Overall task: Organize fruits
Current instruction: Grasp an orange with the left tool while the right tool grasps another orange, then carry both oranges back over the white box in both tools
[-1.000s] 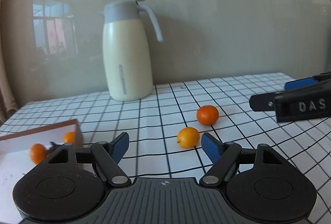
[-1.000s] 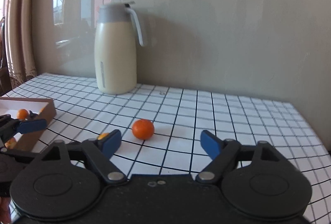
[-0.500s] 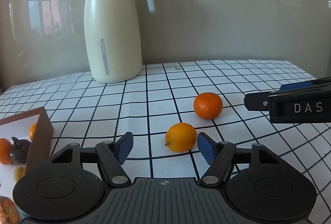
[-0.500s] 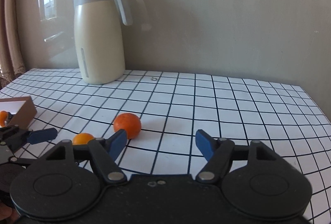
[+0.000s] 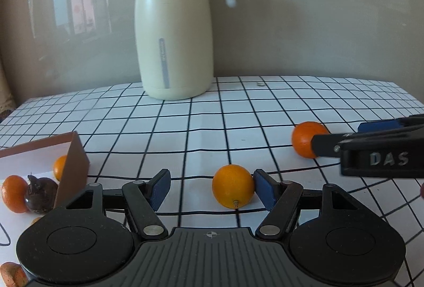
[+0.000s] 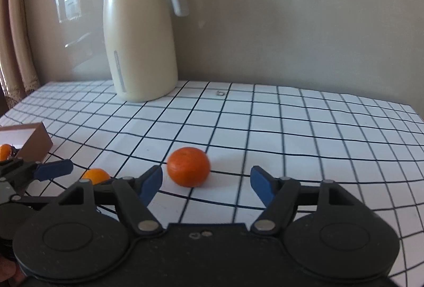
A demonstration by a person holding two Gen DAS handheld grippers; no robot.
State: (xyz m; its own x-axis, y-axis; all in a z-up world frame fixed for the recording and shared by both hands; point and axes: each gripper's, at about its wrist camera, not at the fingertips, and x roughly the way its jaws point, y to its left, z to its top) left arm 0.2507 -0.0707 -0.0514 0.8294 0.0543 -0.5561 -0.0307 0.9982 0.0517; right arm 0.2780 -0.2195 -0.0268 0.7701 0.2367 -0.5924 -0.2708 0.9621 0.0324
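Note:
A yellow-orange citrus fruit point(image 5: 233, 186) lies on the checked tablecloth between the blue pads of my left gripper point(image 5: 212, 188). It sits against the right pad, with a wide gap to the left pad, so the gripper is open. A deeper orange tangerine point(image 6: 189, 166) rests just ahead of my right gripper point(image 6: 205, 175), nearer its left fingertip. The right jaws are closing and neither pad touches the fruit. In the left wrist view the right gripper point(image 5: 341, 137) reaches in from the right around that tangerine point(image 5: 304, 141).
A brown cardboard box point(image 5: 73, 154) at the left holds tangerines point(image 5: 13, 194) and a dark fruit point(image 5: 39, 194). A cream thermos jug point(image 5: 175, 43) stands at the back by the wall. A small ring-like bit point(image 6: 220, 94) lies beside it.
Both grippers have come forward and lower toward the fruit. The yellow-orange fruit is now between the left fingers, the tangerine sits at the right fingertips, and both jaws have narrowed.

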